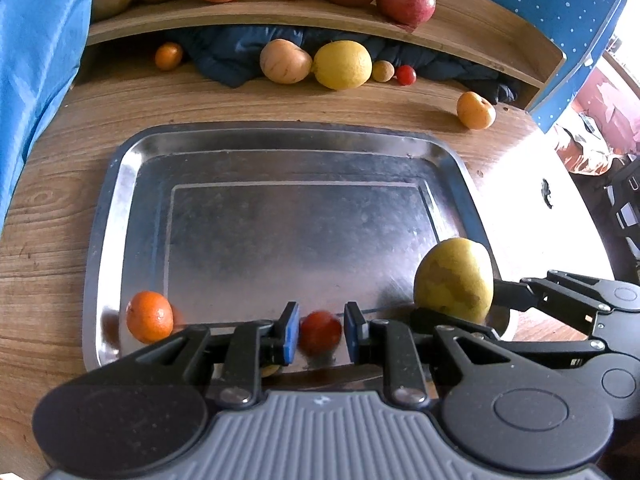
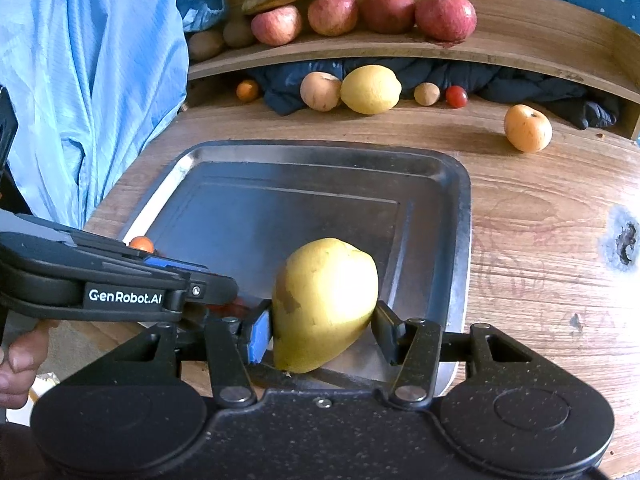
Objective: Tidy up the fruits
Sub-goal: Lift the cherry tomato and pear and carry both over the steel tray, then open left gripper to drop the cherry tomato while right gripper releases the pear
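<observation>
The left gripper (image 1: 320, 334) is closed on a small red tomato (image 1: 320, 332) at the near edge of the steel tray (image 1: 280, 140). The right gripper (image 2: 320, 334) clamps a yellow-green pear (image 2: 324, 304) at the tray's near right corner. A mandarin (image 1: 149, 316) sits on the tray's left side. Farther back, a lemon (image 1: 343, 65) lies on the counter (image 1: 60, 208) under the apple (image 1: 407, 2) shelf.

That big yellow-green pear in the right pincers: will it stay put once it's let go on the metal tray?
Probably not perfectly. The pear is rounded and tapers, so it may tip or roll on the smooth metal tray. It fills the right gripper, so it is likely fairly heavy. Its skin looks smooth, perhaps slippery.
</observation>
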Demonstrator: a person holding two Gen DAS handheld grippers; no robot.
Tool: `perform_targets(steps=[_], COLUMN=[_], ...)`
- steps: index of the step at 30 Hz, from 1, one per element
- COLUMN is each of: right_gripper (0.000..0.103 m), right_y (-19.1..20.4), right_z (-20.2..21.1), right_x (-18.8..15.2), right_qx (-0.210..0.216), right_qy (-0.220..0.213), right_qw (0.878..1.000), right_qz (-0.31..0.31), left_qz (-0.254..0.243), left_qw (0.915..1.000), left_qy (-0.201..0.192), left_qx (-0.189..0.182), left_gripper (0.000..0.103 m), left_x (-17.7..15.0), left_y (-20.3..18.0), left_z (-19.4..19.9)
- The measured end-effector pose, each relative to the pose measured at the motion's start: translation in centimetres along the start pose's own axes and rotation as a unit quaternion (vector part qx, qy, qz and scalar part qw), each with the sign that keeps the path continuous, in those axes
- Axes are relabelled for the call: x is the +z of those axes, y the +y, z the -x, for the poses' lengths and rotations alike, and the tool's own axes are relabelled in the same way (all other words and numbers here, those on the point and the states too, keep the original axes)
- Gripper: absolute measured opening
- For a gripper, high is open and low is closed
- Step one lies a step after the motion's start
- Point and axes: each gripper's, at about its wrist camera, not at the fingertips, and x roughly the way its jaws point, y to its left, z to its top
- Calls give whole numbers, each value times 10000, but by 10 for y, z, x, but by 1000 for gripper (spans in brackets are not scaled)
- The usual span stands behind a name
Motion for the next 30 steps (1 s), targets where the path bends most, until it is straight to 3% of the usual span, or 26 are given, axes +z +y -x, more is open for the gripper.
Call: perform_targets(steps=[10,17,24,30], right_gripper=[56,73,95,101], right_y=[3,5,11,17], right_z=[8,22,35,34], right_x=[2,1,1,1], right_qx=[-82,-170,-109,-107], right_qy=[-117,-223,-132,63], right_qw=[9999,9996,9998,9998], right_qz=[58,106,108,166], left_qz=[218,333,310,294], left_qw=[9993,9984,9986,9986], left_qy=[-219,-448,-387,-115], left_qx=[-195,-115,186,435], left_gripper=[57,93,102,102], left_x=[3,5,-1,-11], left_y=[10,19,32,49], left_z=[11,31,48,55])
